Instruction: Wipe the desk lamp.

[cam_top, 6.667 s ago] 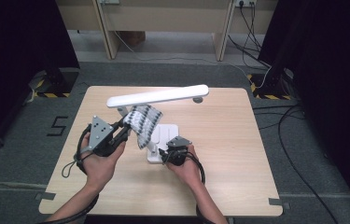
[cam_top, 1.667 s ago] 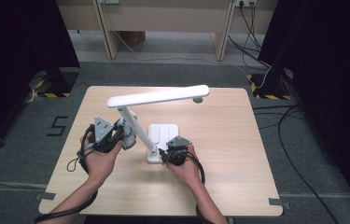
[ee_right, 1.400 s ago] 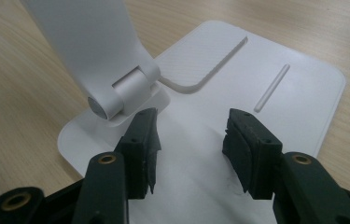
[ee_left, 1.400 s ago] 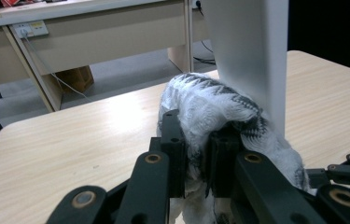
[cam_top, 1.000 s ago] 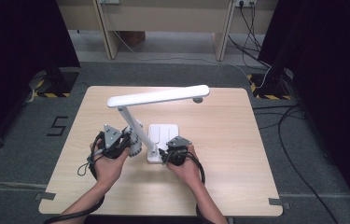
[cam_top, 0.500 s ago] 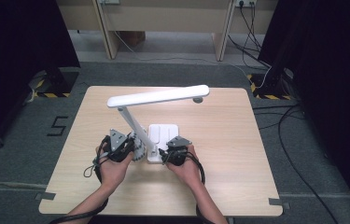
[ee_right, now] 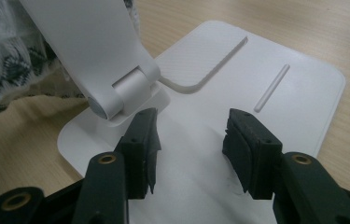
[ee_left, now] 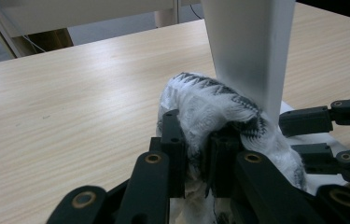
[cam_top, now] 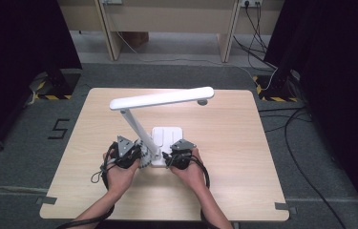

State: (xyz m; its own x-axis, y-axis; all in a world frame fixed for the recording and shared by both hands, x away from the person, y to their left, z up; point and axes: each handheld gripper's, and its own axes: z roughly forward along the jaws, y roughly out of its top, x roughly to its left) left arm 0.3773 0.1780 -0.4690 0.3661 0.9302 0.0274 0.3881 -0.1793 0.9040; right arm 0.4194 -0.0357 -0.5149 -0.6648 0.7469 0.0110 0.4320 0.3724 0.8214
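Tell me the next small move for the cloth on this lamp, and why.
Probably slide the cloth a little further down the lamp's arm: the left gripper clamps it against the arm near the hinge, while the right gripper rests open over the base.

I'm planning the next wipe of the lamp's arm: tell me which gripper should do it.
Left, probably. The left gripper is shut on the patterned cloth, which lies against the lamp's arm near its hinge. The right gripper stands open with its jaws over the lamp's base, likely steadying it.
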